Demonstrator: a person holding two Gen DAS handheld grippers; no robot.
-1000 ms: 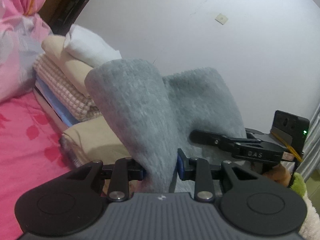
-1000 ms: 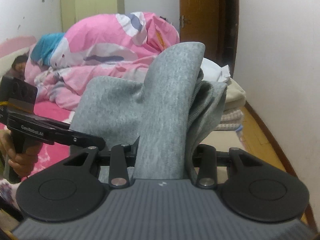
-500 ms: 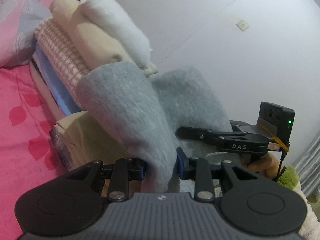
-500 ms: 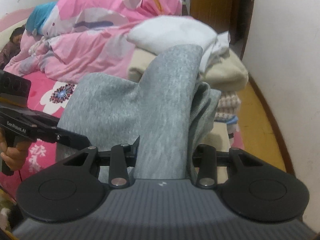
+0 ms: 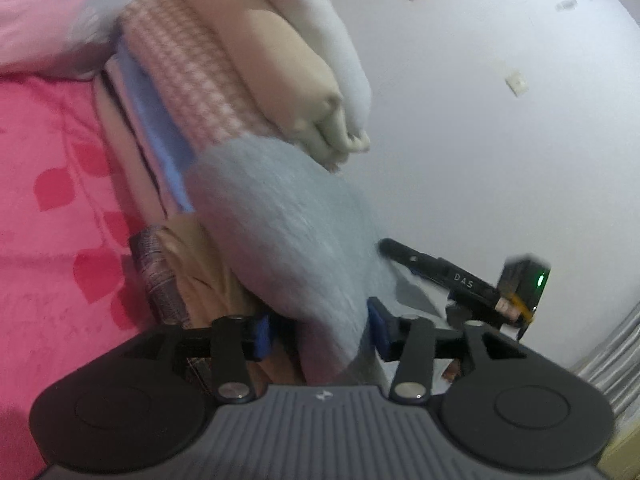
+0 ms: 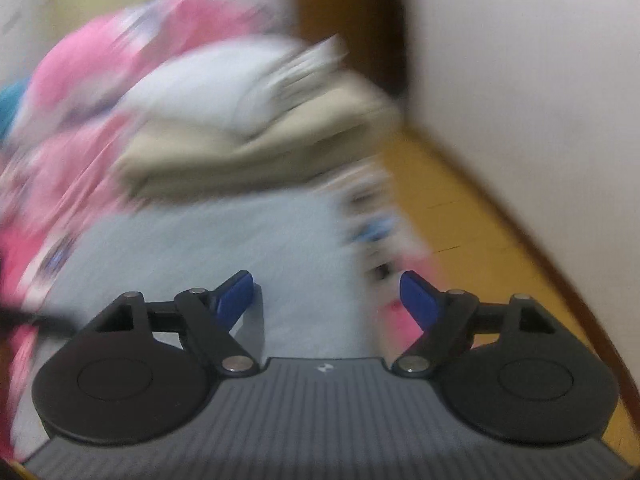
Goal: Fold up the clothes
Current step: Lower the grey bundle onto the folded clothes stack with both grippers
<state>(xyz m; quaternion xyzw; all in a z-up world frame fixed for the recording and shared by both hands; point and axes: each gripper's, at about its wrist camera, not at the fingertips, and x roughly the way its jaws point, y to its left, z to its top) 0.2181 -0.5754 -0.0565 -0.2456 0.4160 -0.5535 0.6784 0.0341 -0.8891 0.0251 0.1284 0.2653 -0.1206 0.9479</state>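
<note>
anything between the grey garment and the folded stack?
Nothing visible. The grey garment sits right in front of the folded stack. Left gripper grips it; right gripper is open. Right view is blurred.

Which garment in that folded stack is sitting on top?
The white garment tops the folded stack; the beige one lies directly beneath it, with the pink-checked one lower still.

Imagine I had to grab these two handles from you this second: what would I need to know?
Left gripper: shut on the folded grey garment.
Right gripper: open, holding nothing; the grey cloth lies just under and ahead of it.
The stack of folded clothes sits on the pink bed beside the wall, right behind the garment.
Done: the grey piece looks folded.
Left: probably let go with the left and settle it by the stack. The right view is blurred.
</note>
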